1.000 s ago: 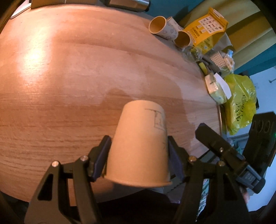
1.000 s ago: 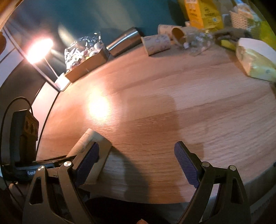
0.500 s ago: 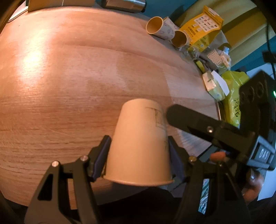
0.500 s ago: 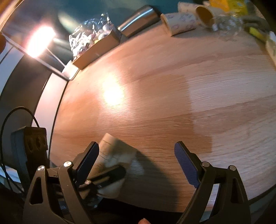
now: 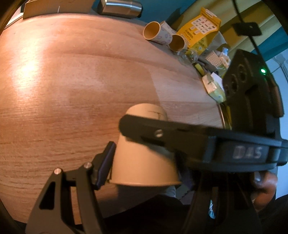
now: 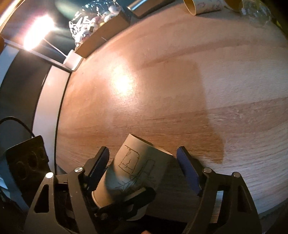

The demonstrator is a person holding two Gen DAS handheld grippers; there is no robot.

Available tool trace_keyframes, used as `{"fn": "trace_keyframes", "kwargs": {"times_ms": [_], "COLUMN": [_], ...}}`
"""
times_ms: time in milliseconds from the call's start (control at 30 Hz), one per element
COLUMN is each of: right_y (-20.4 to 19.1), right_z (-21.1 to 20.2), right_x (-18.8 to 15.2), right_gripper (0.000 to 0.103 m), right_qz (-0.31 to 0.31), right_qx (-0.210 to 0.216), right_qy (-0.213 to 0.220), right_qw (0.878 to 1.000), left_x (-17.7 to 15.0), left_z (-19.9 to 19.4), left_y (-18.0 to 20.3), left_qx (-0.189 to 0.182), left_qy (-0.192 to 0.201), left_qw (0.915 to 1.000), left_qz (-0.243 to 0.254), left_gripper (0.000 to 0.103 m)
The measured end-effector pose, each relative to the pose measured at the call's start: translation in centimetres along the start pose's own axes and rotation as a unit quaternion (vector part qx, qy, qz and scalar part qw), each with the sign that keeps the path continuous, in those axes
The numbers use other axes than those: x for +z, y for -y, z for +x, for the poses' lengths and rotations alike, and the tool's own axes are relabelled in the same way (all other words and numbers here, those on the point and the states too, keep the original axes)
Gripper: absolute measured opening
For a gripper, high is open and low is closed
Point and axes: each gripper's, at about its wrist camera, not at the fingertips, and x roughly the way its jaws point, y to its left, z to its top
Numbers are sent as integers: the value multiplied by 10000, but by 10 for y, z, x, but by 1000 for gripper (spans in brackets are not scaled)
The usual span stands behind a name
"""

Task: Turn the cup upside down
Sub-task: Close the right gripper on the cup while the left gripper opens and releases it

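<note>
A plain tan paper cup (image 5: 144, 162) with a pen sketch on its side is held between the fingers of my left gripper (image 5: 144, 162), rim toward the camera, over the near edge of the wooden table (image 5: 72, 72). My right gripper (image 6: 144, 169) is open, its fingers on either side of the same cup (image 6: 136, 167) without pressing it. One right finger (image 5: 162, 133) crosses the cup in the left wrist view and hides my left gripper's right finger.
Two patterned paper cups (image 5: 156, 33) lie on their sides at the table's far edge, next to a yellow package (image 5: 201, 27) and clutter. A steel cylinder (image 5: 118, 8) and a cardboard box (image 6: 102, 36) with foil sit at the back.
My right gripper has moved left to the cup, and its open fingers now straddle it. My left gripper has kept its hold on the cup.
</note>
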Motion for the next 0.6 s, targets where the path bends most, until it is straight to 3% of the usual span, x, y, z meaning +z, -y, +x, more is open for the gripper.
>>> {"fn": "trace_keyframes", "kwargs": {"times_ms": [333, 400, 467, 600], "right_y": [-18, -20, -21, -24], "right_z": [1, -4, -6, -18], "right_x": [-4, -6, -5, -4], "right_gripper": [65, 65, 64, 64], "right_qz": [-151, -232, -210, -335], "right_qx": [11, -81, -117, -292], "right_qy": [250, 376, 465, 837], "right_qw": [9996, 9990, 9986, 9955], "left_x": [-5, -8, -10, -17], "left_z": [-12, -18, -24, -36], "left_y": [0, 2, 3, 5], "left_qx": [-75, -47, -24, 50], "left_qy": [119, 189, 288, 443], "left_qw": [9998, 9997, 9993, 9986], "left_qz": [102, 163, 217, 297], "left_gripper": [68, 69, 79, 80]}}
